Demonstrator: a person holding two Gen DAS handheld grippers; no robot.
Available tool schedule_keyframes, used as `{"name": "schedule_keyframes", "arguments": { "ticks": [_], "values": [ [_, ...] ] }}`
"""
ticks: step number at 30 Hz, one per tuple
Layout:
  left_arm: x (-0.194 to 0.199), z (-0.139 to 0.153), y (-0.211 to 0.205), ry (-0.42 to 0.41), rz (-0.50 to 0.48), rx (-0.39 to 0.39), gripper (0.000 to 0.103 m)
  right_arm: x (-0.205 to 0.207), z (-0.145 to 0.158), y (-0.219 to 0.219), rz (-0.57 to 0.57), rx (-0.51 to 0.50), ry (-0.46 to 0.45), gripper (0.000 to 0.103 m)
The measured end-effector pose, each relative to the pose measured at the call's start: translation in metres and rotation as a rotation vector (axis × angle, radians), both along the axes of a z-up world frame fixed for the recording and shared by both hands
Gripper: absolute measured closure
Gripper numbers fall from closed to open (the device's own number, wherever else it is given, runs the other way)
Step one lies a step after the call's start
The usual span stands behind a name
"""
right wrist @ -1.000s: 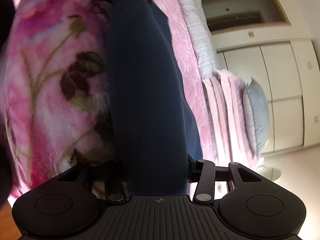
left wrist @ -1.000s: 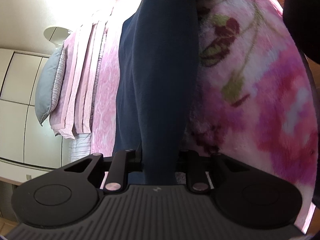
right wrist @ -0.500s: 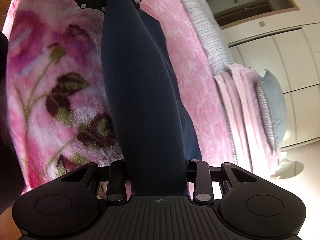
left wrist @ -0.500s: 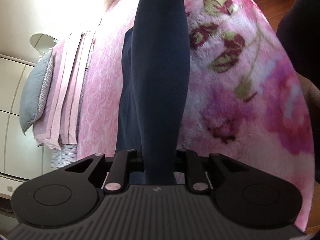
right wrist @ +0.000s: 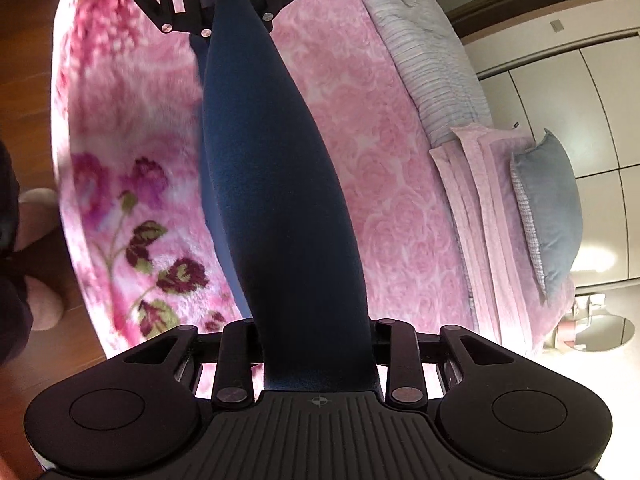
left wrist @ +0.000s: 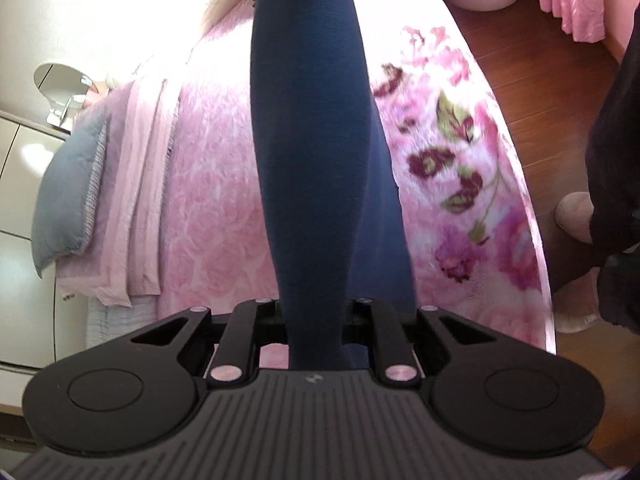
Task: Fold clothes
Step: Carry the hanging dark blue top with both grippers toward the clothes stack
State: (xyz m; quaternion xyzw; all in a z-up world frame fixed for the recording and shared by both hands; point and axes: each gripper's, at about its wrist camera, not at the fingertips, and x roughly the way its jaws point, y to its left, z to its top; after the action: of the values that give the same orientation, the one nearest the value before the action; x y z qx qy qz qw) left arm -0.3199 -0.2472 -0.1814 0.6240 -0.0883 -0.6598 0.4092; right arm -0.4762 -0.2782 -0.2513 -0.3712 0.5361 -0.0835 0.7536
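While both jaws pinch the navy garment (left wrist: 308, 152) taut above the bed (left wrist: 216, 184) | risk: slipping from right gripper (right wrist: 320, 364) or left gripper (left wrist: 316, 320), it crumples at the bed's foot edge.

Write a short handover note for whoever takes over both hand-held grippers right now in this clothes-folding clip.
Left hand-held gripper: shut on one end of the navy garment.
Right hand-held gripper: shut on the other end of the same garment; its jaws have just been closing a little on the cloth.
Where things are: the garment is stretched between the two grippers above the pink floral blanket on the bed, with part of it hanging below. A grey pillow and folded pink bedding lie at the head end.
Done: garment picked up at both ends.
Left: lay it flat on the blanket and make the folds; no finished fold is visible.
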Motion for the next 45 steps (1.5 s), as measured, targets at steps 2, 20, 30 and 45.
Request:
{"name": "schedule_keyframes", "arguments": {
  "ticks": [2,20,30,45],
  "values": [
    [-0.003,0.024,-0.001,0.001,-0.004,-0.009,0.089,-0.002,0.026,0.0,-0.007,-0.003,-0.003,0.073],
    [-0.038,0.15,-0.089,-0.106,-0.257,-0.23,0.088,-0.055,0.166,-0.026,-0.262,-0.169,-0.117,0.073],
    [-0.069,0.161,-0.116,-0.1,-0.426,-0.29,0.088,-0.084,0.194,-0.029,-0.442,-0.229,-0.113,0.073],
    [-0.137,0.147,-0.148,-0.099,-0.624,-0.277,0.088,-0.139,0.19,-0.031,-0.652,-0.214,-0.102,0.073]
  ]
}}
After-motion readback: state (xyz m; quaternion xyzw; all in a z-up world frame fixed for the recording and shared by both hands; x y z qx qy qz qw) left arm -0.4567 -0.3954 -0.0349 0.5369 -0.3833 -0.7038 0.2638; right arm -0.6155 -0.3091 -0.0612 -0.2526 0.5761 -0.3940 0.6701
